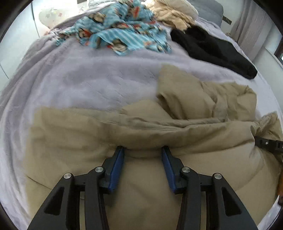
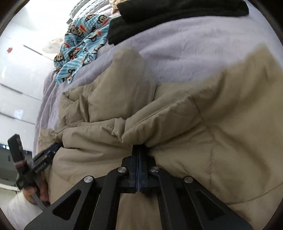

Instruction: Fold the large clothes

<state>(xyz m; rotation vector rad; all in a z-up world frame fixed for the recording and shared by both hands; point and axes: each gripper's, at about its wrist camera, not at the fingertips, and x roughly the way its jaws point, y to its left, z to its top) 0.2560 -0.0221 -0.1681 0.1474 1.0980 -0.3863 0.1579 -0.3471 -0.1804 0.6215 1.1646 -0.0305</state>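
Left wrist view: my left gripper [image 1: 142, 150] stands with its blue pads [image 1: 116, 169] apart, a puffed fold of the khaki padded coat [image 1: 99, 131] bulging between them; whether the pads press it I cannot tell. The coat lies on the lilac fleece blanket [image 1: 84, 77] that covers the bed. Its long axis runs across this view, from a flat end at the left to a crumpled, heaped end at the right, where a folded flap [image 1: 178, 88] juts away from me. Beyond it, from left to right, lie a blue monkey-print garment [image 1: 120, 33], a cream garment [image 1: 173, 16] and a black garment [image 1: 217, 51], all apart from the coat.

Right wrist view: my right gripper [image 2: 138, 150] has its pads together, clamped on a ridge of the coat [image 2: 230, 123]. At the left edge my left gripper [image 2: 51, 150] meets the same ridge, gripped by my hand [image 2: 35, 192].
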